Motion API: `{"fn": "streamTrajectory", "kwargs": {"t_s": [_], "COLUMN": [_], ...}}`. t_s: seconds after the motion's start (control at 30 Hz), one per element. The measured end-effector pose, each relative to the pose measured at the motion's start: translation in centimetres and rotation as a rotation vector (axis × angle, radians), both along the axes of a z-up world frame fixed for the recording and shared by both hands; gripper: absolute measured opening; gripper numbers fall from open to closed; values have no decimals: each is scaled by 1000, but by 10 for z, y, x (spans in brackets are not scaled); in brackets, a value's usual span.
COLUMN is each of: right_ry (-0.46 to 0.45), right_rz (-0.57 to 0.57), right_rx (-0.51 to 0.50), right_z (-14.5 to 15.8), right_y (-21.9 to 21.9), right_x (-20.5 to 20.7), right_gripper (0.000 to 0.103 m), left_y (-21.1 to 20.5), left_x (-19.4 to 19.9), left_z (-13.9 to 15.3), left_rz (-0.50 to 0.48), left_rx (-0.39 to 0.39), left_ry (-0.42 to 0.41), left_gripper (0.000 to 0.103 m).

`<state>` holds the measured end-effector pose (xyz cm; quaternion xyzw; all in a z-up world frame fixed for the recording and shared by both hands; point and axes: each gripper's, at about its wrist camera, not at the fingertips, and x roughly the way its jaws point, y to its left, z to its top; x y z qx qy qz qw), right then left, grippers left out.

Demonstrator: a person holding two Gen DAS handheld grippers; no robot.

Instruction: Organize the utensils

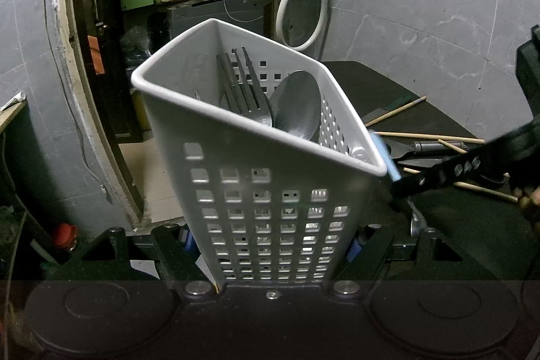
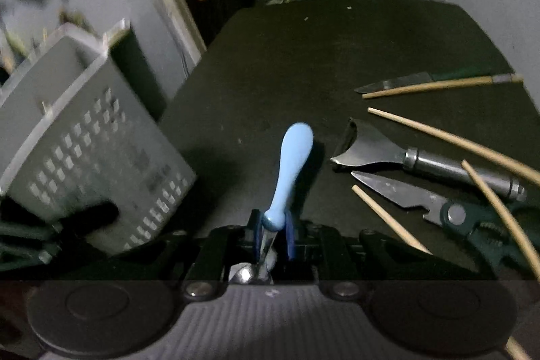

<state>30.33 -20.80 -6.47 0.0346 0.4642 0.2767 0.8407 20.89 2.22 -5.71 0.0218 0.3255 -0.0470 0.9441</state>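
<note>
My left gripper (image 1: 270, 245) is shut on a white perforated utensil caddy (image 1: 256, 177) and holds it tilted. Inside it stand a metal fork (image 1: 244, 86) and a metal spoon (image 1: 297, 105). My right gripper (image 2: 274, 237) is shut on a utensil with a light blue handle (image 2: 290, 167); its metal end lies back between the fingers. The handle points forward above the dark table (image 2: 303, 56). In the left wrist view the blue handle tip (image 1: 384, 154) touches the caddy's right rim corner. The caddy also shows blurred at the left of the right wrist view (image 2: 91, 154).
On the table to the right lie several wooden chopsticks (image 2: 438, 86), a green-handled knife (image 2: 398, 82), a metal peeler (image 2: 422, 157) and kitchen scissors (image 2: 438, 208). A grey wall, a white hose (image 1: 303, 5) and an open doorway with cluttered shelves stand behind.
</note>
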Motion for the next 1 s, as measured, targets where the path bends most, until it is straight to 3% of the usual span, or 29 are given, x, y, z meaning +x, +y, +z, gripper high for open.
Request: {"fn": "streamTrajectory", "kwargs": {"t_s": [0.17,0.3,0.53,1.0], "right_ry": [-10,-94,-202,-314], "right_rz": [-75,-106,-122,-110], "right_rx": [167,241,255,296], "right_z": [5,12,20,61], "right_y": [-25,-35,-38,-34], "right_x": [-4,-15,-23,-35], "right_gripper": [16,16,16,16], "left_y": [0,2,3,3], "left_x": [0,1,2,2], "left_z": [0,-1,-1,-2], "left_rz": [-2,-7,-10,-10], "left_rx": [-1,0,-2,-3], "left_ry": [0,1,2,1], "left_gripper": [77,77,77,77]}}
